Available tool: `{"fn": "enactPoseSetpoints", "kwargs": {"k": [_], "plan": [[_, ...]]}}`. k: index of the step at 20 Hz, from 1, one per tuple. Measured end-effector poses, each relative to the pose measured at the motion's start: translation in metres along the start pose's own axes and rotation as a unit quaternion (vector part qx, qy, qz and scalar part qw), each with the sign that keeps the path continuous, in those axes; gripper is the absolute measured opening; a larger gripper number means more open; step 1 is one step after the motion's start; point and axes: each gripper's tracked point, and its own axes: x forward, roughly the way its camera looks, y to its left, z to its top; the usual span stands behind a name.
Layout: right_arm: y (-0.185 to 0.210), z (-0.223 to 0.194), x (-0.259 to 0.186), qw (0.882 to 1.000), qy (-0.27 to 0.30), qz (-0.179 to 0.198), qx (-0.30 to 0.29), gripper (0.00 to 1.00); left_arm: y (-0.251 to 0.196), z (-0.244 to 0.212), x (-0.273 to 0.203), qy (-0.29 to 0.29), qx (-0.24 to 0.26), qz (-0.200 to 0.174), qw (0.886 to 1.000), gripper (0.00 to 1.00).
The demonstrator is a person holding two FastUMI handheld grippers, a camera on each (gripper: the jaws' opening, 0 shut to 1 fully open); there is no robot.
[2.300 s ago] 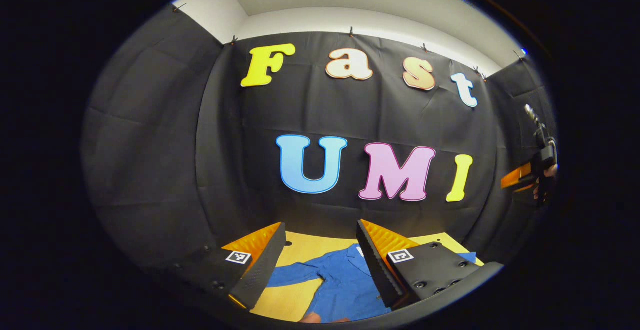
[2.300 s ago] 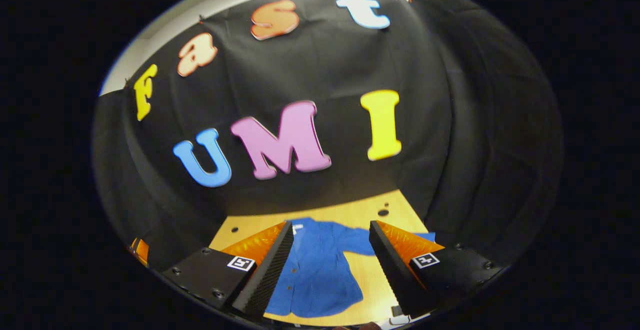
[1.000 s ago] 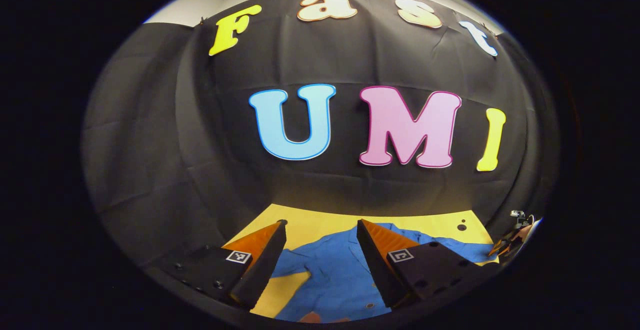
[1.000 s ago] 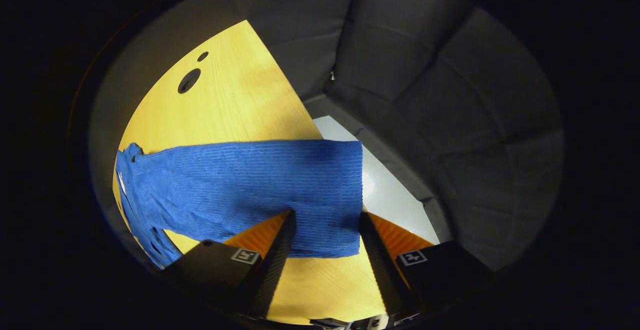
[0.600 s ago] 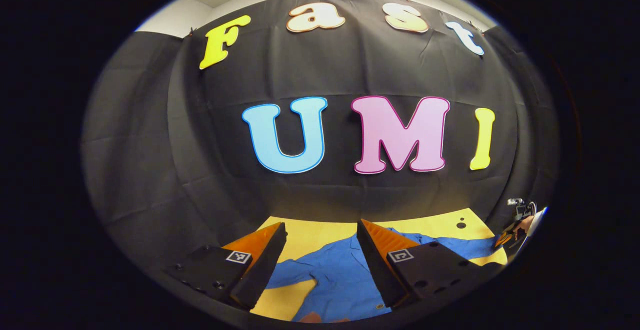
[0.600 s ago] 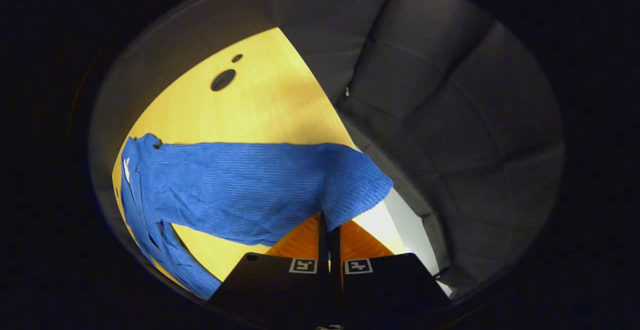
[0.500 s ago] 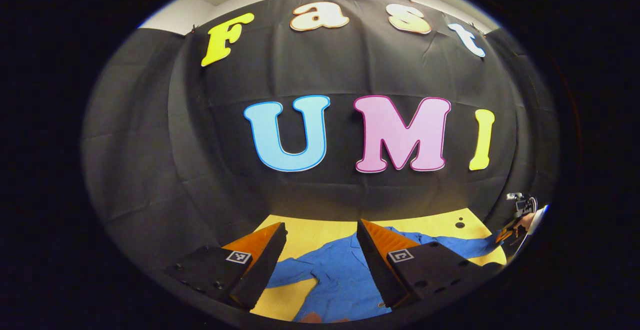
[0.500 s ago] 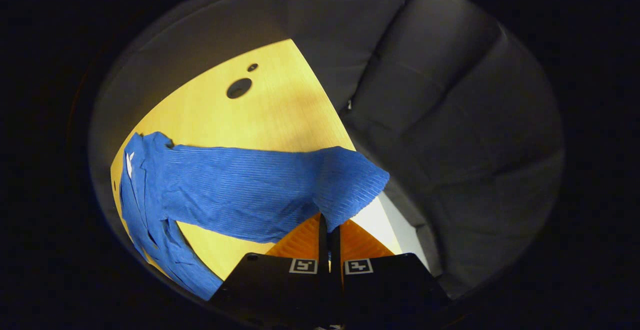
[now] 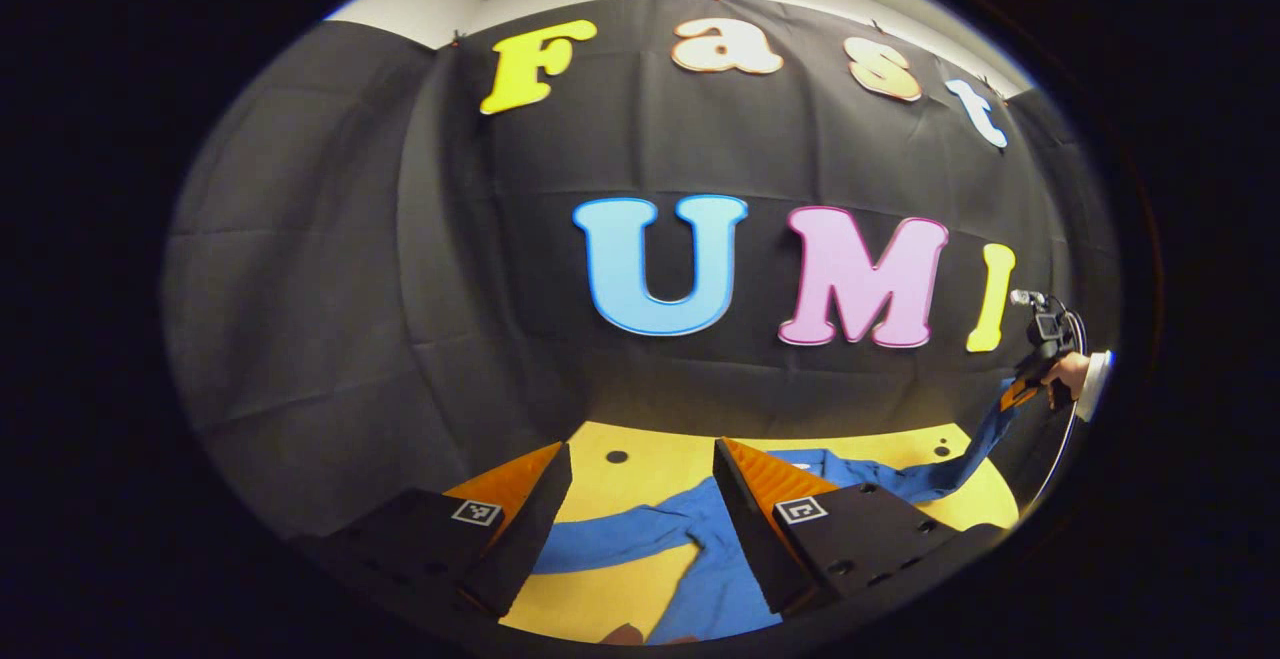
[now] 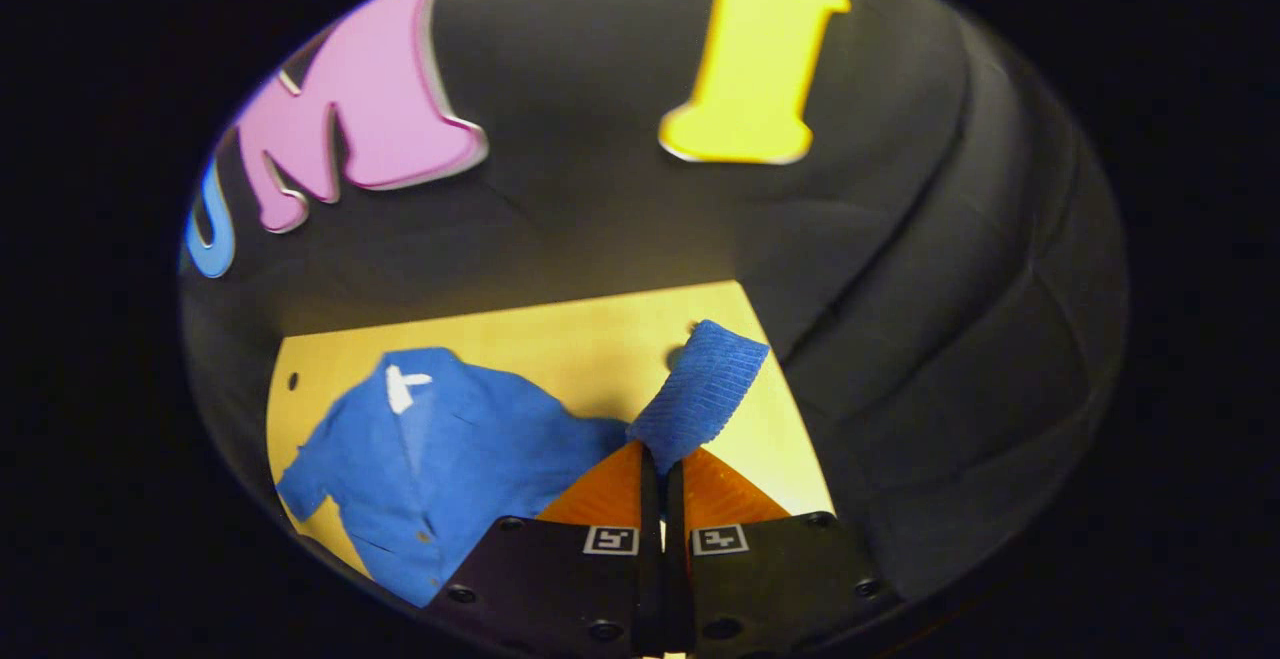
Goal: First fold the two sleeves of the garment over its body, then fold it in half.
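A blue button-up shirt (image 10: 440,459) lies spread on the yellow table (image 10: 560,339). My right gripper (image 10: 655,459) is shut on the end of one sleeve (image 10: 700,389), and the cuff sticks up past the fingertips. In the left gripper view that same gripper (image 9: 1040,379) is raised at the far right, held by a hand, and the sleeve (image 9: 960,464) stretches up to it from the table. My left gripper (image 9: 640,469) hovers open above the shirt (image 9: 720,569), with the other sleeve (image 9: 610,539) lying flat between its fingers.
The table's (image 9: 640,459) far part has small round holes (image 9: 617,457). The black cloth wall (image 9: 400,289) closes in the table at the back and on both sides.
The right gripper closed on the sleeve end and has lifted it off the table, swinging up to face the shirt body. The left gripper shifted slightly and stayed open.
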Motion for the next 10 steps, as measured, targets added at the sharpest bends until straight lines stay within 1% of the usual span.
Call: {"fn": "enactPoseSetpoints", "kwargs": {"k": [1, 2, 4, 5, 6, 7, 10], "plan": [[0.038, 0.01, -0.002, 1.0, -0.008, 0.021, -0.014, 0.05, 0.016, -0.005, -0.004, 0.002, 0.0, 0.015, 1.0, 0.81], [0.091, 0.015, -0.005, 0.998, -0.012, 0.05, -0.029, 0.05, 0.032, -0.009, -0.012, 0.006, -0.007, 0.028, 1.0, 0.82], [0.16, 0.011, 0.003, 0.995, -0.002, 0.092, -0.04, 0.05, 0.055, -0.014, -0.02, 0.012, -0.017, 0.047, 0.999, 0.8], [0.188, 0.006, 0.01, 0.993, 0.009, 0.109, -0.043, 0.05, 0.068, -0.016, -0.026, 0.011, -0.016, 0.063, 0.998, 0.82], [0.215, -0.007, 0.019, 0.991, 0.019, 0.124, -0.044, 0.05, 0.081, -0.018, -0.031, 0.012, -0.013, 0.081, 0.997, 0.82], [0.253, -0.022, 0.035, 0.988, 0.032, 0.141, -0.048, 0.04, 0.095, -0.023, -0.037, 0.015, -0.008, 0.102, 0.995, 0.81], [0.315, -0.077, 0.069, 0.98, 0.081, 0.169, -0.065, 0.05, 0.12, -0.038, -0.055, 0.033, -0.007, 0.14, 0.99, 0.82]]}}
